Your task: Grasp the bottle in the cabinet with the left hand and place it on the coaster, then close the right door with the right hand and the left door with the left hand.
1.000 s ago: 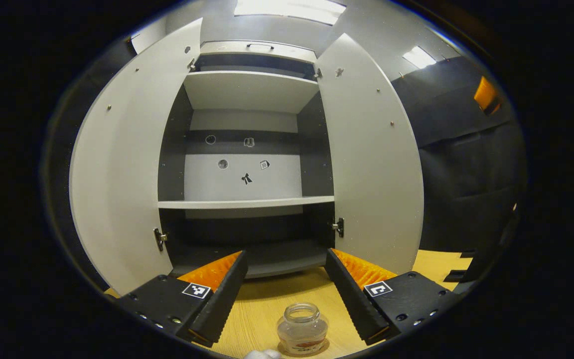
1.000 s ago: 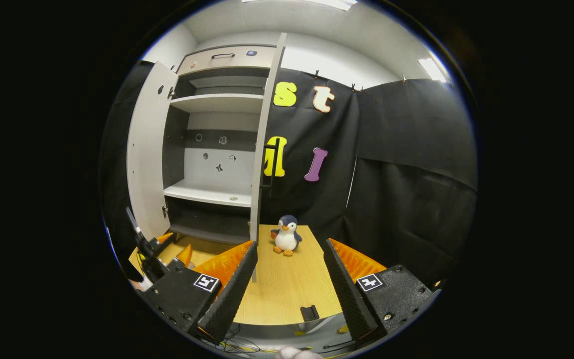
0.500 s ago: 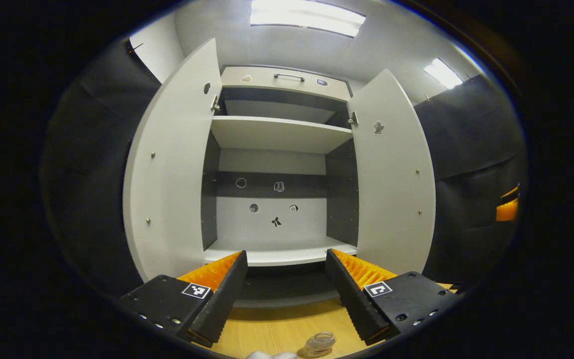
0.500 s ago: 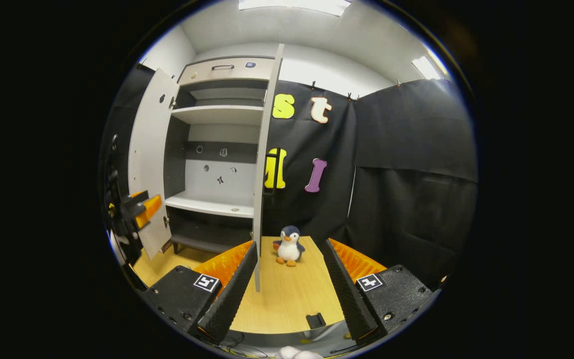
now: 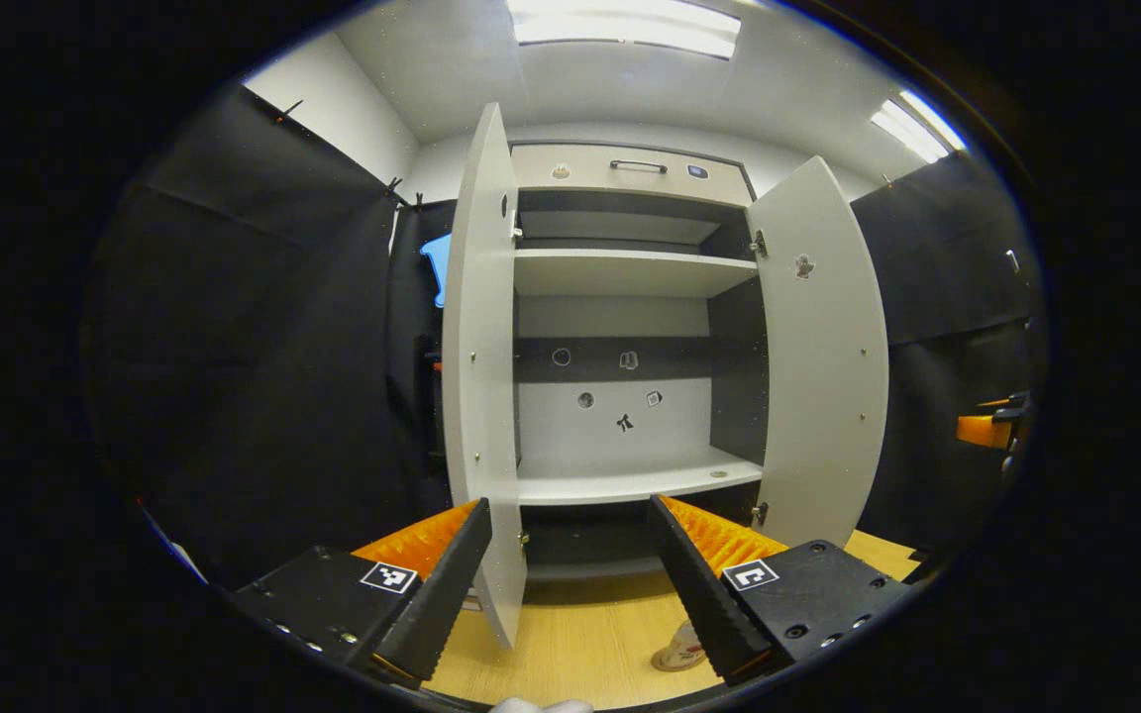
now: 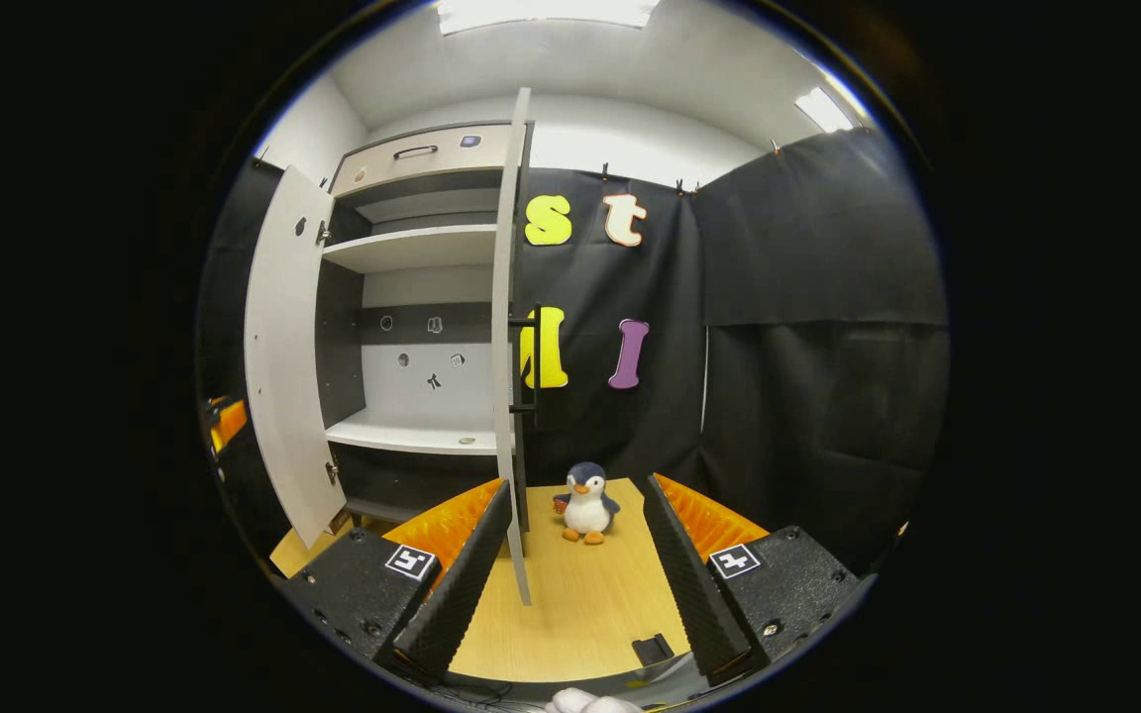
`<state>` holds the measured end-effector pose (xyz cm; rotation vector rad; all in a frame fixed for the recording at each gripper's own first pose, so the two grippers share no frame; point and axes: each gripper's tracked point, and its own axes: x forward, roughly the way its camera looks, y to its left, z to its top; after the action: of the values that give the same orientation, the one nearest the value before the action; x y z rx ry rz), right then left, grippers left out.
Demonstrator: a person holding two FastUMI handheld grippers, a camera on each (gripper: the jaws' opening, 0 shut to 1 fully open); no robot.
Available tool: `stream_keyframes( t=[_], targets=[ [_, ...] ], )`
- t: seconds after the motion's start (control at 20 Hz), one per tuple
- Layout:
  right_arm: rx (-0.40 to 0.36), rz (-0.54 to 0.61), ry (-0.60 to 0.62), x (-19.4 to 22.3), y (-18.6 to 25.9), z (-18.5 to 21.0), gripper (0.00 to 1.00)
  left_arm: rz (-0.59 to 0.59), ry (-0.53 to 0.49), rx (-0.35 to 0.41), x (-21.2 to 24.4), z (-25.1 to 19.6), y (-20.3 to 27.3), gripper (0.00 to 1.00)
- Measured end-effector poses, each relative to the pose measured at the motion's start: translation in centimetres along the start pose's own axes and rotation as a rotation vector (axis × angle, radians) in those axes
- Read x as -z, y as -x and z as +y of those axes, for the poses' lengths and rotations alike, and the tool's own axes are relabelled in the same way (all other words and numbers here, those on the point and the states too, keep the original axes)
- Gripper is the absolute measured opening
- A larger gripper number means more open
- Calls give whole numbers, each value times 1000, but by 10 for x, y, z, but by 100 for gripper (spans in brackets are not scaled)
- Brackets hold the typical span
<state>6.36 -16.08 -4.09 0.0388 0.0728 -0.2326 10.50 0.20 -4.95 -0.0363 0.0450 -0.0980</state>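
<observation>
The small glass bottle point(image 5: 677, 654) stands on the coaster on the wooden table, low in the left gripper view and partly hidden by one finger. My left gripper point(image 5: 566, 594) is open and holds nothing, above and behind the bottle. It faces the grey cabinet, whose left door point(image 5: 479, 376) is edge-on and whose right door point(image 5: 820, 366) swings wide. My right gripper point(image 6: 570, 584) is open and bare, with the right door's edge point(image 6: 504, 327) and its black handle point(image 6: 534, 361) just ahead. The left door point(image 6: 283, 366) stands open too.
A plush penguin point(image 6: 586, 505) sits on the table point(image 6: 590, 604) beside the right door. A small black object point(image 6: 650, 650) lies near the table's front edge. The cabinet shelf point(image 5: 630, 483) carries only a small disc. Black cloth walls close in on both sides.
My left gripper has lifted and drawn back from the bottle, which stays on the coaster, and turned so the left door is edge-on. My right gripper has edged closer to the right door.
</observation>
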Motion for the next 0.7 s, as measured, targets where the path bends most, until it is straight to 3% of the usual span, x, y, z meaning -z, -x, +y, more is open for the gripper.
stream_keyframes(
  t=[0.2,0.4,0.5,0.7],
  targets=[
    [11,-3,-7,-20,-43,-32,83,15,-3,-23,-3,-6,9,94],
    [-30,-27,-9,-52,-101,-53,83,20,-5,-58,-12,-17,5,95],
    [-75,-47,-17,-69,-132,-54,83,23,-7,-75,-19,-26,2,96],
    [-239,-46,-15,-82,-180,-33,83,19,-13,-134,-32,-40,-3,96]
  ],
)
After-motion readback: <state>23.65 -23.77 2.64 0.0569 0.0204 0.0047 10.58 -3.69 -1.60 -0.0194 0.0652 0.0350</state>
